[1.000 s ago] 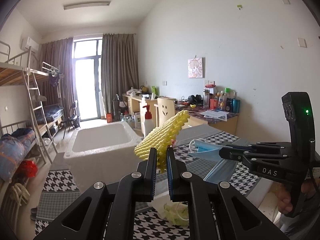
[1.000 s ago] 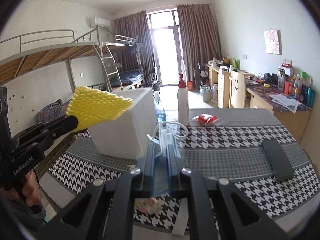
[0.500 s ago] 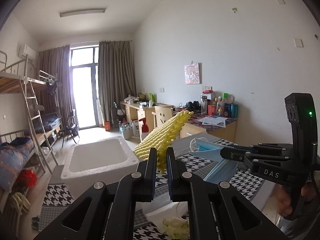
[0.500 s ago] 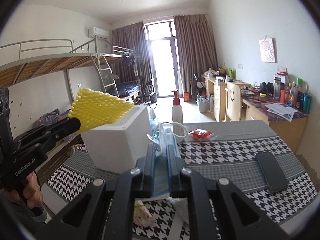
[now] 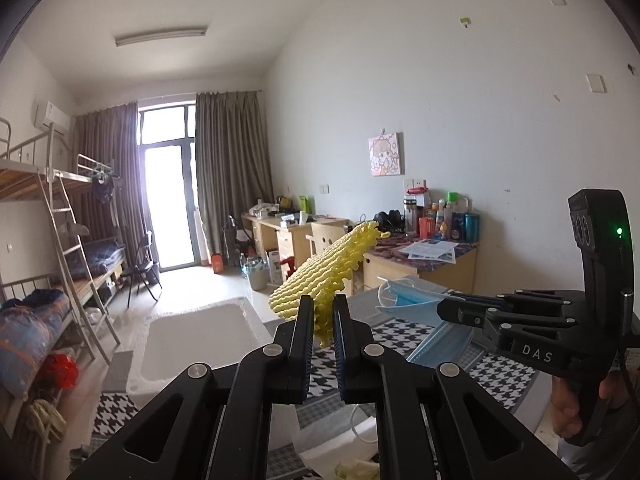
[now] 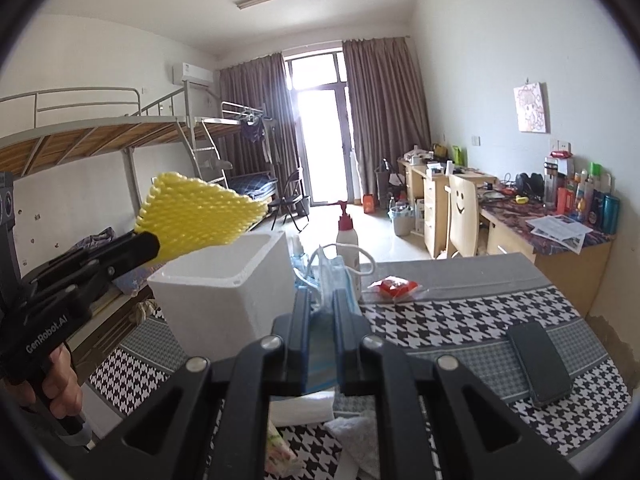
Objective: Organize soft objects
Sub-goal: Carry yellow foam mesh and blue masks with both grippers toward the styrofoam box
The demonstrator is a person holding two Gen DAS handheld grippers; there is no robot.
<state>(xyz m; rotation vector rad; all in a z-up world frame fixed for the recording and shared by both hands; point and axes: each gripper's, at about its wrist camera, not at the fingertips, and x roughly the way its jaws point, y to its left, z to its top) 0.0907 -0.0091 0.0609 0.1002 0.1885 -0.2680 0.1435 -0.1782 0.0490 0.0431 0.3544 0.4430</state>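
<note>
Fingers (image 5: 305, 320) of the left gripper (image 5: 320, 322) are clamped on a yellow foam net sleeve (image 5: 324, 276), held above the white foam box (image 5: 200, 340); beside it, right gripper (image 6: 322, 312) fingers pinch a blue pleated face mask (image 6: 334, 276).

I can read two words here. White letters on the side of my right gripper (image 5: 444, 309) say "DAS"; I see them from the left wrist camera, near the right edge of that view. White letters on the side of my left gripper (image 6: 154, 245) say "GenRobot.AI"; I see them from the right wrist camera, near the left edge. The bottles and papers on the far desk (image 6: 560, 236) are too small to read.
</note>
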